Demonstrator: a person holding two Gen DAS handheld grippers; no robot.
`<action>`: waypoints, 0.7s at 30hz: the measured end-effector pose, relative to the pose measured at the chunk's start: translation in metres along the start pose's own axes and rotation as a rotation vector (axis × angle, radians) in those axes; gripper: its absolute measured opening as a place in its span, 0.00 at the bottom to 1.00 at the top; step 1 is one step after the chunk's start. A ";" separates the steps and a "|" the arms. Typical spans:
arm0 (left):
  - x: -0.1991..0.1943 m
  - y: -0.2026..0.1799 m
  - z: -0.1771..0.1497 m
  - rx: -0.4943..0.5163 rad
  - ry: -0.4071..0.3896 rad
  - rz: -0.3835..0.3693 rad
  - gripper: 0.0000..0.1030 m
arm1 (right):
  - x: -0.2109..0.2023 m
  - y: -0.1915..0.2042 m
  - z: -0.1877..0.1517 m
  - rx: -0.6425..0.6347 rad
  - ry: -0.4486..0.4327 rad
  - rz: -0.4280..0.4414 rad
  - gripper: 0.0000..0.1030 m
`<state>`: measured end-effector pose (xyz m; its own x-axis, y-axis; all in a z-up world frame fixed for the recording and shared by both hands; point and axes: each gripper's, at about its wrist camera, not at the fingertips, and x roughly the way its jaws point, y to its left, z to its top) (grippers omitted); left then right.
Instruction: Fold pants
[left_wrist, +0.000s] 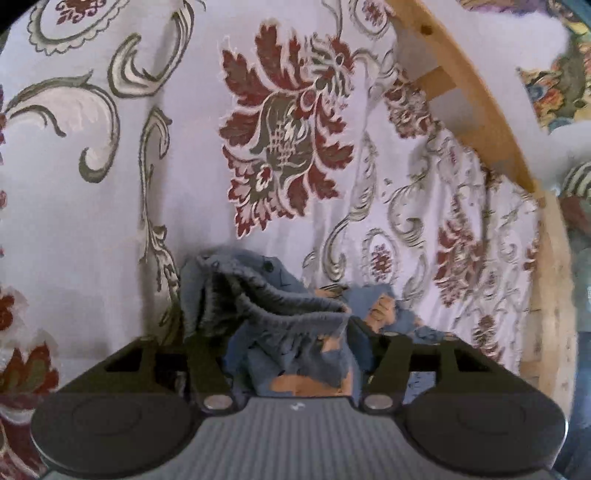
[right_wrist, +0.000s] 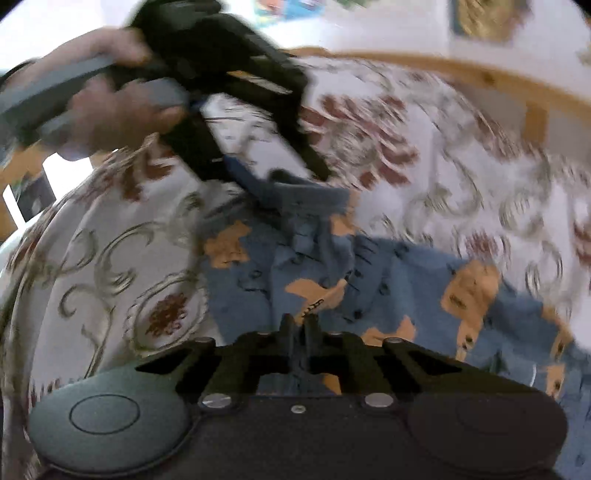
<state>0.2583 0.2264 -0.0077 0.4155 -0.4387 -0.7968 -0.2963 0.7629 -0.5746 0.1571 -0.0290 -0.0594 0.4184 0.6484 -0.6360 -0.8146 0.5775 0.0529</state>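
The pants (right_wrist: 332, 273) are blue with orange patches and lie crumpled on a floral bedspread (right_wrist: 110, 266). In the left wrist view the elastic waistband (left_wrist: 280, 306) bunches up between my left gripper's (left_wrist: 275, 325) spread fingers (left_wrist: 207, 354), which stand wide apart around it. My left gripper also shows in the right wrist view (right_wrist: 291, 173), fingers apart over the pants' far edge. My right gripper (right_wrist: 299, 321) has its fingers pressed together on a fold of the pants. The right wrist view is motion-blurred.
The bedspread (left_wrist: 110, 184) is white with red and grey flowers. A wooden bed frame (left_wrist: 472, 96) curves along the far right edge and also shows in the right wrist view (right_wrist: 480, 77). A person's hand (right_wrist: 110, 110) holds the left gripper's handle.
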 end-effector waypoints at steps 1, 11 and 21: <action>-0.003 0.001 0.000 -0.004 -0.009 -0.002 0.67 | -0.001 0.007 -0.001 -0.044 -0.006 0.002 0.05; 0.000 0.006 0.010 -0.039 0.030 0.066 0.72 | -0.002 0.051 -0.015 -0.304 -0.004 0.050 0.04; 0.011 0.000 0.024 -0.134 0.019 0.117 0.65 | -0.010 -0.005 -0.002 -0.024 -0.064 -0.056 0.30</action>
<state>0.2837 0.2332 -0.0115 0.3550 -0.3605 -0.8626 -0.4542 0.7399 -0.4962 0.1558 -0.0393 -0.0548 0.4876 0.6463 -0.5870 -0.7985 0.6020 -0.0006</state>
